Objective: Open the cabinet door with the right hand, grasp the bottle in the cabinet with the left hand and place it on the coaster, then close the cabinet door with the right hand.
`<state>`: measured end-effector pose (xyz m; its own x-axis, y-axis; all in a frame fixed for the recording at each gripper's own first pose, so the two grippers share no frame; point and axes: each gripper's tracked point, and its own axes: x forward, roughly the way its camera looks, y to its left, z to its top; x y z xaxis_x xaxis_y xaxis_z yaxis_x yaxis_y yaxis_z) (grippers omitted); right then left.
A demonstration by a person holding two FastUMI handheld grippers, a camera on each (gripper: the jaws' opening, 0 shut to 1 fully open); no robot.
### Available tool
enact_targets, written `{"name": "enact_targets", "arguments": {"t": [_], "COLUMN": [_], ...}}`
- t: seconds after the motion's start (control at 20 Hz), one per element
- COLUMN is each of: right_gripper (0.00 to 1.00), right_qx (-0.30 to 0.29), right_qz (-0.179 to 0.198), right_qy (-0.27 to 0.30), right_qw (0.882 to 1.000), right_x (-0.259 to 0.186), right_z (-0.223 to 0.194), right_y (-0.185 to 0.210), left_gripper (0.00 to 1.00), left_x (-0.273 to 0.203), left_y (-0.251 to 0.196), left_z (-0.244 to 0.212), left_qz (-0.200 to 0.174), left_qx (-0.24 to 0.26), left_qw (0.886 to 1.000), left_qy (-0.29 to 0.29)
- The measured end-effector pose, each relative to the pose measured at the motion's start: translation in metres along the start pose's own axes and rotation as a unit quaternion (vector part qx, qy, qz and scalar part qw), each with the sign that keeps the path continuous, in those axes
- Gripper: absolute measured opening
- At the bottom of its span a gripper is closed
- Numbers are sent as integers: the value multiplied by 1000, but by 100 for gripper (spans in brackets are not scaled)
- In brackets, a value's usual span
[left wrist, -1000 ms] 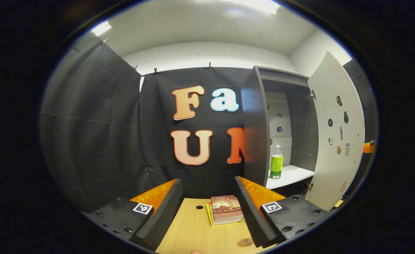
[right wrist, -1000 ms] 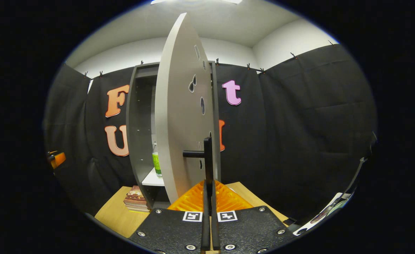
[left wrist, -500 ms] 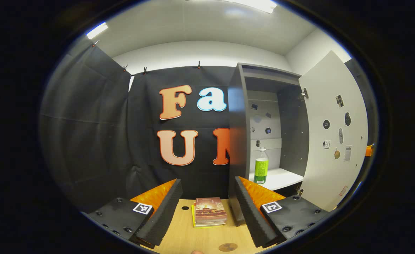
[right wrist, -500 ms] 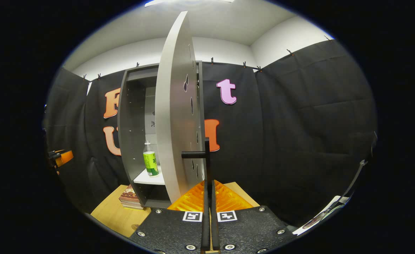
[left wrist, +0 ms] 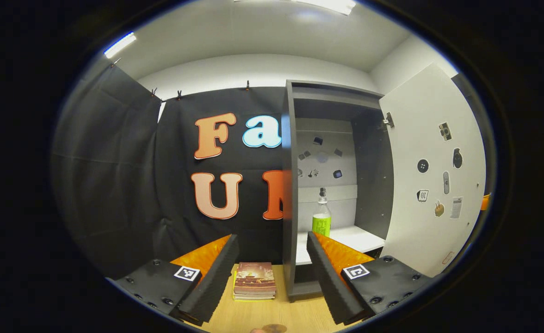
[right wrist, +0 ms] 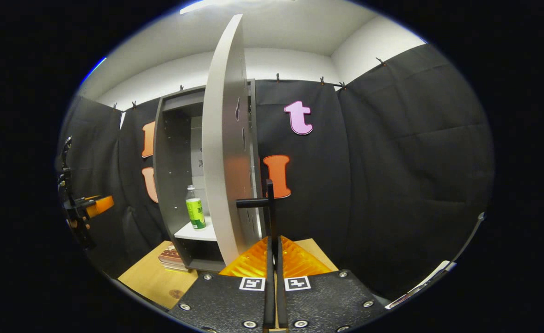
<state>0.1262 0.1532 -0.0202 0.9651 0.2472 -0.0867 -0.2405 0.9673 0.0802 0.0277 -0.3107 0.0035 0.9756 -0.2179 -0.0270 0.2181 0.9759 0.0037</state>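
right tongs (right wrist: 272,240) clamped on door handle (right wrist: 269,203), left tongs (left wrist: 272,259) open, bottle (left wrist: 321,218) on cabinet shelf (left wrist: 355,237)

1. Bottle (left wrist: 321,217): carries a green label; its print is too small to read.
2. Cabinet door (left wrist: 431,175): the inner face carries several small stickers; no text on them is legible.
3. Stack of books (left wrist: 254,280): the top cover shows a picture; no title is legible.
4. Left gripper (left wrist: 272,273) and right gripper (right wrist: 272,259): each carries square black-and-white coded markers bearing no letters or numbers.
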Motion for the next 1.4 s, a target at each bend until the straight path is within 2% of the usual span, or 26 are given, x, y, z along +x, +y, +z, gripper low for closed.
{"name": "enact_targets", "arguments": {"t": [0.15,0.2,0.25,0.35,0.6,0.75,0.85,0.9,0.95,1.0,1.05,1.25,1.3,1.35,1.4], "right_gripper": [4,9,6,10,17,25,34,48,51,63,57,94,89,96,92], "right_qx": [0,-3,-3,-3,-6,-8,-9,-9,-8,-6,-2,-4,-6,-6,-6], "right_qz": [26,29,34,42,18,-13,-30,-35,-41,-46,-50,-76,-84,-90,-97], "right_qy": [7,9,10,12,3,2,-2,-3,-3,-2,0,-4,-5,-5,-6], "right_qw": [1000,1000,999,999,1000,1000,1000,999,999,999,999,997,996,996,995], "right_x": [-3,-4,-5,-8,-9,-3,-1,0,2,4,4,10,12,14,13], "right_z": [-3,-3,-4,-3,1,1,3,4,3,3,3,5,6,6,7], "right_y": [2,0,0,0,-16,-31,-38,-41,-44,-46,-48,-64,-69,-72,-75], "left_gripper": [96,96,96,96,96,96,97,96,97,96,96,97,97,95,96], "left_x": [12,17,21,33,64,92,111,120,130,140,149,188,199,209,222], "left_y": [-23,-31,-38,-53,-87,-103,-115,-122,-130,-139,-145,-159,-159,-159,-158], "left_z": [0,0,-1,0,-6,-10,-17,-20,-25,-29,-34,-46,-50,-53,-55], "left_qz": [-3,-4,-6,-11,-26,-30,-34,-37,-42,-46,-50,-49,-44,-40,-34], "left_qx": [-5,-4,-3,-1,-5,0,3,3,0,-2,-3,6,9,11,14], "left_qw": [1000,1000,1000,1000,1000,1000,999,999,999,999,999,999,999,999,999], "left_qy": [1,0,0,-1,0,-2,2,5,10,16,21,22,23,24,23]}}
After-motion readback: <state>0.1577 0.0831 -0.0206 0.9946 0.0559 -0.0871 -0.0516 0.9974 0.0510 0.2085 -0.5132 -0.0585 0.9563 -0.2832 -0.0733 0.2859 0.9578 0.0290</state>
